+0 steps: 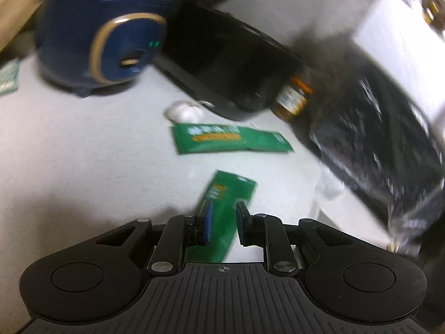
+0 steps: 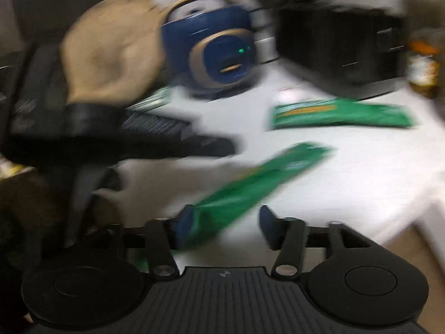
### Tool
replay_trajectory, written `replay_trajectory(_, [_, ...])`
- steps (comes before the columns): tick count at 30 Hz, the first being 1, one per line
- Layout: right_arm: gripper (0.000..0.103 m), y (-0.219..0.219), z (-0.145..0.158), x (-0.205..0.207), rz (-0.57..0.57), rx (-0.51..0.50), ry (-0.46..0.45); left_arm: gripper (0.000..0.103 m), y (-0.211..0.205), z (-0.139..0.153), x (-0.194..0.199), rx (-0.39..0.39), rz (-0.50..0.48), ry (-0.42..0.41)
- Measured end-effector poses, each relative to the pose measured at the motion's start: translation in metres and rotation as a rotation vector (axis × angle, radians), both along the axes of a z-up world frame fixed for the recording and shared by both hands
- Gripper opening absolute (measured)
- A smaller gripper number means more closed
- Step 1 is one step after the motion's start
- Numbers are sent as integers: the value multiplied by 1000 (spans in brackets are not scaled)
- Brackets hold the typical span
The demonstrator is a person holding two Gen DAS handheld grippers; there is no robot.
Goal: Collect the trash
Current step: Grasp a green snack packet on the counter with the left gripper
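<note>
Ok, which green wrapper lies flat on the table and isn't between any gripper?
Find the black box appliance beside the blue cooker. Just in front lies a green wrapper, flat and crosswise, next to a white garlic bulb. Unlike the other wrapper, no fingers straddle it.

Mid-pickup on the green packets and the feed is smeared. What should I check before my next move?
1. Right gripper open: ok, jaws stand wide apart.
2. Near green packet clamped by it: not ok, it seems only to rest against one finger.
3. Left gripper hold: cannot tell. The packet shows between its narrow jaws, but contact is blurred.
4. Black bag in sight: ok, at the right of the left wrist view.
5. Table cleared: not ok. The far green packet and the white wad lie there.
6. Sharp views: not ok, both are smeared.
</note>
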State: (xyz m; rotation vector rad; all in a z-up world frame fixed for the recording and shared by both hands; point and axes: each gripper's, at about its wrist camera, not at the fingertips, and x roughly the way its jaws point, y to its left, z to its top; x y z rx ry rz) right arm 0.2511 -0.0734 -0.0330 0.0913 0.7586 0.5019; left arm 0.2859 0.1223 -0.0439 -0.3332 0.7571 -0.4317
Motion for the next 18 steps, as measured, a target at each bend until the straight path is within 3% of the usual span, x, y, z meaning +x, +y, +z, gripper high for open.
replay_trajectory(2, [77, -24, 6, -6, -74, 3, -40, 21, -23, 1, -7, 156, -55, -41])
replay_trajectory(4, [77, -44, 5, -6, -158, 6, -44, 21, -44, -2, -14, 325, -92, -73])
replay_trajectory(6, [77, -62, 1, -1, -237, 9, -30, 21, -58, -10, -14, 421, -129, -60])
replay_trajectory(9, [77, -78, -6, 0, -296, 13, -16, 25, -66, -16, -16, 473, -143, -71])
replay_trajectory(18, [81, -75, -16, -8, -336, -175, -91, 31, -59, -19, -15, 443, -126, -70])
